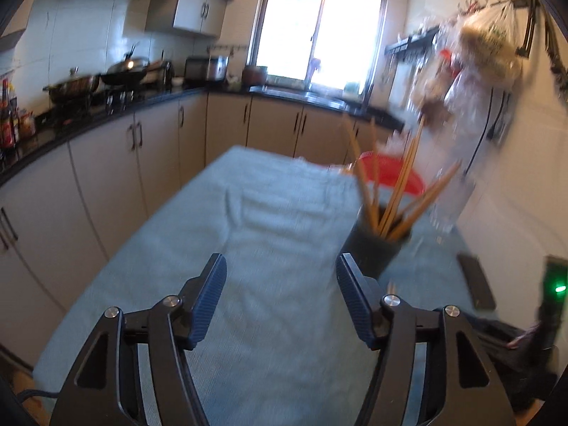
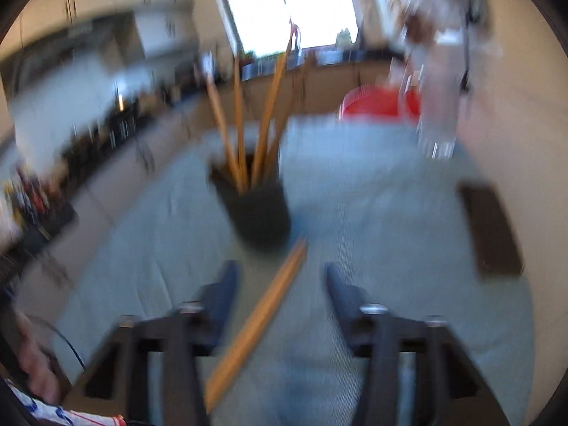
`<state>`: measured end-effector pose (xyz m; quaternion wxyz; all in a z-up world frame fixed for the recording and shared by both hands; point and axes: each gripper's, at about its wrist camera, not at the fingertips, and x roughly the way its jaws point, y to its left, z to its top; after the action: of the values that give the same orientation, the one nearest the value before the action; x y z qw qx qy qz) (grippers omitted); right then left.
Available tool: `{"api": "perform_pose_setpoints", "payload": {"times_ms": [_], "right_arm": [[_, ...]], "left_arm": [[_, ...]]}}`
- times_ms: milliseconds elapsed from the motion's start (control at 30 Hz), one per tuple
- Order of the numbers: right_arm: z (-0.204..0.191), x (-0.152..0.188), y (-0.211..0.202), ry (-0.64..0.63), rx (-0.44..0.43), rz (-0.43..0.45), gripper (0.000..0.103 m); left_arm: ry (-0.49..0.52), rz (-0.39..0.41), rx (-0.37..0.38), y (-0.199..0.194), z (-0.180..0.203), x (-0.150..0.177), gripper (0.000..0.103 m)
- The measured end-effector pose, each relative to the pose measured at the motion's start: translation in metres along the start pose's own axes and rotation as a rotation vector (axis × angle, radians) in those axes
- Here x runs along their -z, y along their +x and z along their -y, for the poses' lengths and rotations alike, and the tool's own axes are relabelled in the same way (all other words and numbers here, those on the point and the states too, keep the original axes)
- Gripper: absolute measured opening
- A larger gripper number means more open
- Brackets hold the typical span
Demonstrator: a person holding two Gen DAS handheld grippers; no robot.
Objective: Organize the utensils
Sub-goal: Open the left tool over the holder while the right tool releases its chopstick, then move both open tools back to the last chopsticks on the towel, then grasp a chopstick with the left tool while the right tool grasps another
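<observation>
A dark cup (image 1: 376, 245) stands on the pale blue cloth (image 1: 269, 220) and holds several wooden chopsticks (image 1: 397, 184). My left gripper (image 1: 282, 273) is open and empty, just left of the cup. In the blurred right wrist view the cup (image 2: 259, 213) with its chopsticks (image 2: 255, 127) stands ahead. A pair of chopsticks (image 2: 262, 316) lies on the cloth (image 2: 390, 220) between the open fingers of my right gripper (image 2: 280, 277), pointing toward the cup. The fingers do not touch it.
A red basket (image 1: 394, 174) sits at the table's far end, also in the right wrist view (image 2: 380, 104). A dark flat phone-like object (image 1: 475, 280) lies at the right. Plastic bags (image 1: 461, 81) hang on the right wall. Kitchen counters (image 1: 106, 113) run along the left.
</observation>
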<state>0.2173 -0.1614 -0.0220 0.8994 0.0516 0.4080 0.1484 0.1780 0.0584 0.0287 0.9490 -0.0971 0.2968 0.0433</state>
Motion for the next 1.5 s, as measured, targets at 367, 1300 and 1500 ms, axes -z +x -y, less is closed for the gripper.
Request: {"api": "perform_pose_setpoints", "payload": {"times_ms": [367,1300,1500], "right_arm": [[-0.026,0.028,0.051,-0.041,0.052,-0.149,0.029],[0.034,0.023,0.047,-0.082,0.206,-0.276,0.009],[0.058,0.032,0.031,-0.064,0.213,-0.283,0.009]], "left_arm": [[0.024,-0.066,-0.046,-0.006,-0.024,0.031,0.063],[0.280,-0.271,0.075,0.049,0.064,0.050,0.063],[0.400,-0.350,0.103,0.089,0.113,0.057,0.063]]}}
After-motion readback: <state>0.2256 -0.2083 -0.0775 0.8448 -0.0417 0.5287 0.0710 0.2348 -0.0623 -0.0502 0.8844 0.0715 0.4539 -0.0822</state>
